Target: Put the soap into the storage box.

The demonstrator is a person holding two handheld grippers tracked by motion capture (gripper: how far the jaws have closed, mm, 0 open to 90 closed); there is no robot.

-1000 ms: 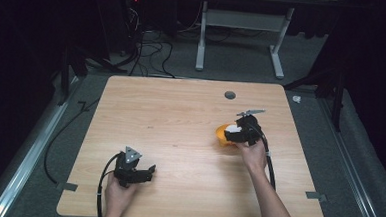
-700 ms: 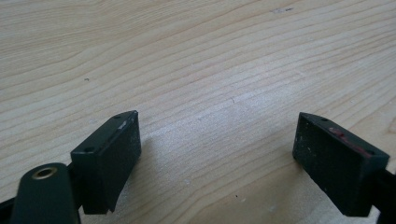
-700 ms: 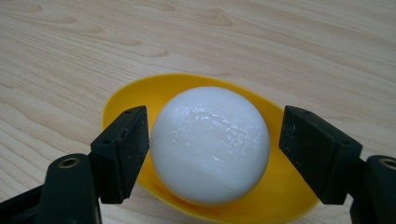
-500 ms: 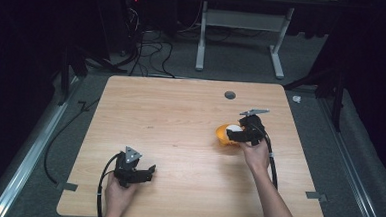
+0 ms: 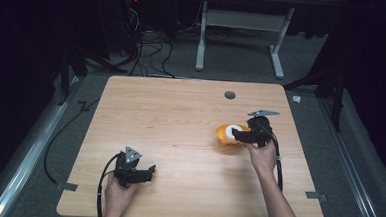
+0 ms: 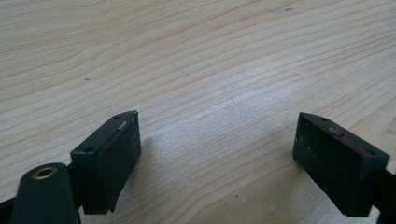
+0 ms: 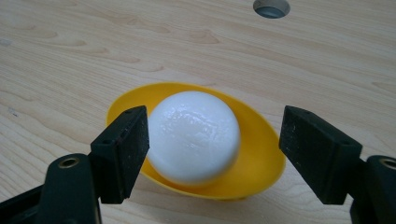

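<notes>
A yellow bowl (image 5: 223,136) (image 7: 261,154) sits on the wooden table (image 5: 180,118) at the middle right, with a glossy white ball (image 5: 238,129) (image 7: 196,135) resting in it. My right gripper (image 5: 235,135) (image 7: 215,128) is open, held low over the bowl. Its jaws stand on either side of the ball, with a gap on the right side. My left gripper (image 5: 149,172) (image 6: 217,149) is open near the front left of the table, just above bare wood, with nothing between its jaws.
A round cable hole (image 5: 229,95) (image 7: 271,6) lies in the table beyond the bowl. Cables trail from both grippers toward the front edge. A desk frame (image 5: 240,36) and loose cables lie on the floor behind the table.
My right gripper has edged slightly left over the bowl, so its jaws now flank the ball. The left gripper has stayed put.
</notes>
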